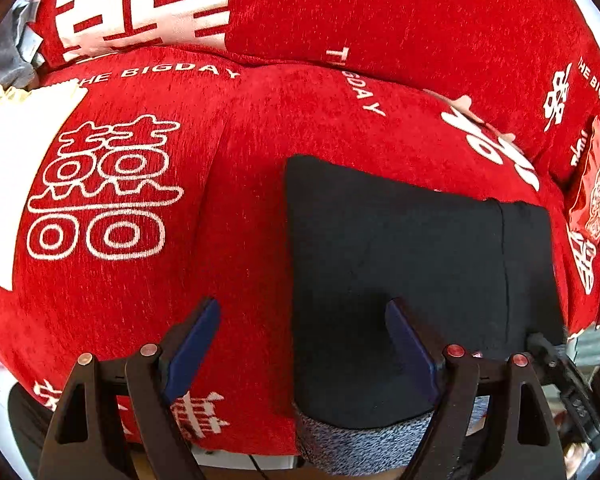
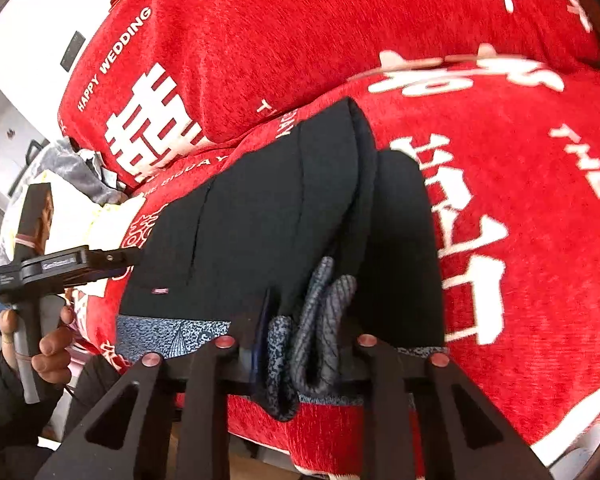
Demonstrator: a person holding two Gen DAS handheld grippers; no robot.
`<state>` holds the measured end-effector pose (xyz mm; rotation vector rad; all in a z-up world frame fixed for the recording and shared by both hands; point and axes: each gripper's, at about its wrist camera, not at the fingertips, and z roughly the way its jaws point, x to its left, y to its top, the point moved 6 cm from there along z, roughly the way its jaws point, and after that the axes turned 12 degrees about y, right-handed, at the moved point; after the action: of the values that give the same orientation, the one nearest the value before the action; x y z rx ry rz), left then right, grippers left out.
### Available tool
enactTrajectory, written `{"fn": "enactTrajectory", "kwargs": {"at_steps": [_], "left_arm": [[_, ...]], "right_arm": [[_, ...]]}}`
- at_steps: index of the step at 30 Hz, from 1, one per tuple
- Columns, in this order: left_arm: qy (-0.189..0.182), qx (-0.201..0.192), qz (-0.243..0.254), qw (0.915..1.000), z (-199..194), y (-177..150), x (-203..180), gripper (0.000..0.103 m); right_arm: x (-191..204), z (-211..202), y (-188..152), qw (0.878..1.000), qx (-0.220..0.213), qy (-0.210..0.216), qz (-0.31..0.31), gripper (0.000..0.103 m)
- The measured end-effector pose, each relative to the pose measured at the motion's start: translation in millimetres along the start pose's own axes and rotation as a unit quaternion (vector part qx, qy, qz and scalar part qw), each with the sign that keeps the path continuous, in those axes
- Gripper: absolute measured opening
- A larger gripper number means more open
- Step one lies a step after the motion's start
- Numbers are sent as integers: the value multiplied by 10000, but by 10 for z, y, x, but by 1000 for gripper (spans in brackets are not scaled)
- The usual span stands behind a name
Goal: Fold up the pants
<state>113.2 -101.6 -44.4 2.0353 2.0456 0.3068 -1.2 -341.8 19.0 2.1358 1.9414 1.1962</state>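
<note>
Step in hand, as I judge it: late fold. The black fabric pants with a speckled grey waistband [image 1: 420,248] are already a compact rectangle lying flat on the red chenille sofa cover with white printed characters [image 1: 236,152], near its front edge, waistband end hanging toward the cameras.

Right claw [image 2: 296,344]: jaws narrow, pinching a bunched wad of the grey waistband layers at the near edge of the pants; black cloth piles up in a ridge just beyond the pinch. Blue pad visible on the left of the wad. Claw angled steeply down at the sofa edge.

Left claw [image 1: 304,352]: jaws wide, nothing between them. It straddles the left border of the pants — right blue pad over black cloth, left pad over bare red cover. Whether the pads touch the cloth, cannot tell. Pointing steeply down. In the right wrist view the left tool sits off to the pants' left side, the person's hand [image 2: 40,344] wrapped round its handle, dark sleeve below.

Next move, my guess: left claw needs to close on the near-left waistband corner to match the right grip, then both lift and carry that edge over for the last fold, keeping layers aligned. Risk: the bunched waistband slips or drags the stack crooked.

Red packet [image 1: 592,196] lies on the cover at far right, apart from the pants.
</note>
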Motion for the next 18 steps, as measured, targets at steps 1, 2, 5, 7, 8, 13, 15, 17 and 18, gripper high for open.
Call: {"fn": "enactTrajectory", "kwargs": {"at_steps": [1,2,5,7,8,13,15,17,18], "left_arm": [[6,-66,23,10000,-19,-13,-44,85],[46,-87,77,9999,-11,-27,-89,85],[240,36,323,9992,131,-102,-166,85],[388,16,389,9985,209,-120,-206,85],[394,-11,384,9985,205,-109,-194,85],[257,-39,296,9992,96,-10,-174,85],[213,-54,244,9995,87,57,-222,85],[84,-109,256,9996,77,134,-358,85],[56,-185,305,9993,78,178,-431,85]], "right_arm": [[3,-121,9,9998,-201,-51,77,25],[-12,-194,1,9994,-310,-110,119,25],[-174,-105,-73,9989,-79,-421,212,26],[-267,-14,-101,9980,36,-558,305,35],[-290,-25,-97,9980,-4,-497,398,40],[-350,-362,111,9883,-626,-1344,366,80],[-232,-385,219,9858,-701,-1525,50,80],[-23,-266,349,9851,-579,-1550,-468,81],[75,-155,410,9835,-464,-1578,-751,81]]}}
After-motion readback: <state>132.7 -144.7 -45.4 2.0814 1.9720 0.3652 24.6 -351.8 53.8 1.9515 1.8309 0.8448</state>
